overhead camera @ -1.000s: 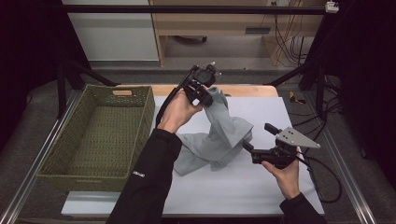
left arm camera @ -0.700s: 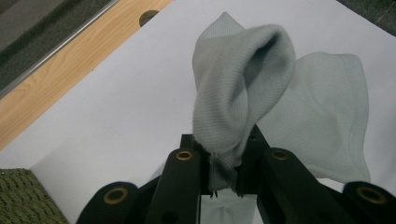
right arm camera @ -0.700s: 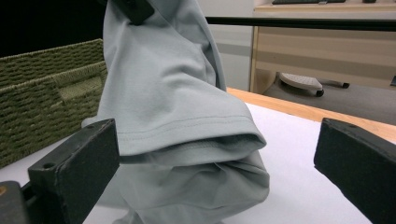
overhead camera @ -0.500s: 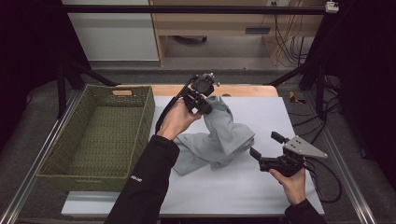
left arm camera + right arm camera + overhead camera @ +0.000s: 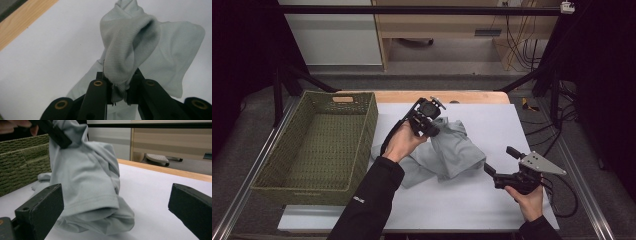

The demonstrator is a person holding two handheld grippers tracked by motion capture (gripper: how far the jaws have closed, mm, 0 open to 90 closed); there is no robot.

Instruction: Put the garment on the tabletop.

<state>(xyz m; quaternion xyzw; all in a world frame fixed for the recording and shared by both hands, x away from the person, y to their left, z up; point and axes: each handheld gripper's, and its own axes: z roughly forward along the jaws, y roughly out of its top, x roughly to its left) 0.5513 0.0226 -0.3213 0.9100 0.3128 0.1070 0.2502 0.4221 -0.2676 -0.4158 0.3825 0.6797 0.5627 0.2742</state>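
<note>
Your left gripper (image 5: 435, 126) has its jaws clenched on a fold of the grey T-shirt (image 5: 447, 152), holding that bunch up off the white tabletop (image 5: 492, 125) while the rest of the shirt lies crumpled below it, near the middle. Your right gripper (image 5: 498, 165) has its jaws spread wide, gripping nothing, low over the tabletop and pointing at the shirt's near edge (image 5: 100, 202), just beside it, not touching. The woven green basket (image 5: 362, 130) sits left of the shirt, close to its sleeve.
</note>
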